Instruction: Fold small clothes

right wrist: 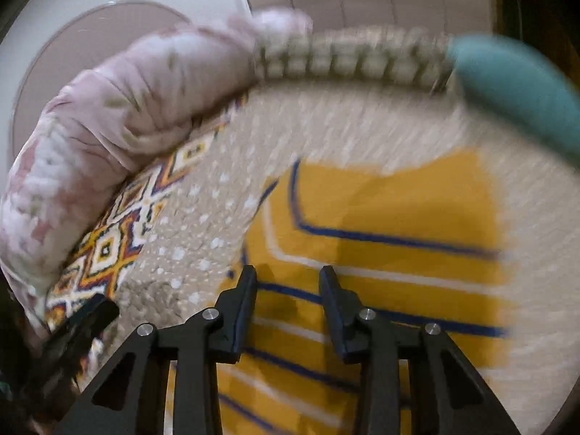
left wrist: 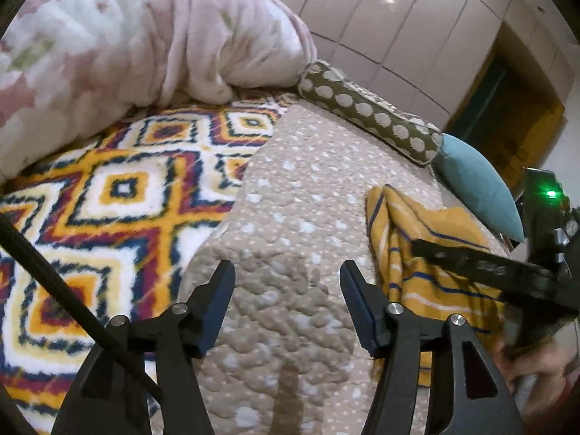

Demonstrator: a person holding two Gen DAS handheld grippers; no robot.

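A yellow garment with blue and white stripes [right wrist: 380, 210] lies on the beige dotted quilt [right wrist: 203, 224]. My right gripper [right wrist: 288, 279] hovers over its near part, open, with the cloth showing through the gap and nothing pinched. In the left wrist view the same garment [left wrist: 409, 239] lies bunched at the right, with a black finger of the right gripper [left wrist: 471, 261] stretched across it. My left gripper [left wrist: 287, 279] is open over bare quilt [left wrist: 290, 199], left of the garment and not touching it. The picture from the right wrist is blurred.
A pink floral duvet [left wrist: 145, 36] is heaped at the back left. A bright diamond-patterned blanket [left wrist: 108, 199] covers the left of the bed. A dotted bolster [left wrist: 369, 112] and a teal pillow [left wrist: 478, 192] line the far edge, with wardrobe doors [left wrist: 417, 18] behind.
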